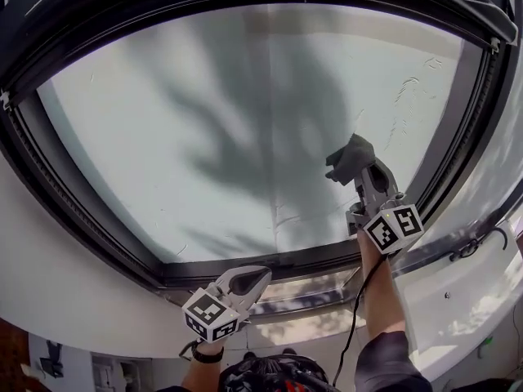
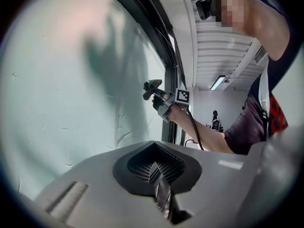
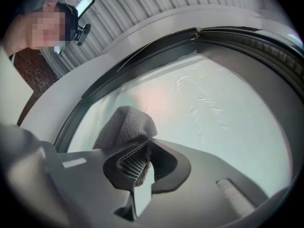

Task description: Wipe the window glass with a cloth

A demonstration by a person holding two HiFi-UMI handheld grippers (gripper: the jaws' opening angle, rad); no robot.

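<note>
The window glass (image 1: 204, 121) fills the head view, pale and matte, with a dark shadow across its middle. My right gripper (image 1: 358, 171) is shut on a grey cloth (image 1: 350, 155), which it holds against the glass at the lower right. In the right gripper view the cloth (image 3: 126, 125) bunches out of the jaws in front of the glass (image 3: 213, 108). My left gripper (image 1: 261, 274) is shut on nothing and rests low by the bottom frame. The left gripper view shows its shut jaws, the glass (image 2: 57, 89) and the distant cloth (image 2: 152, 85).
A dark window frame (image 1: 73, 194) rings the glass, with white wall (image 1: 65, 284) below it. Faint streaks (image 1: 404, 96) mark the glass at the upper right. A black cable (image 1: 355, 317) runs along the right forearm. A dark fitting (image 1: 474, 247) sits at the frame's lower right.
</note>
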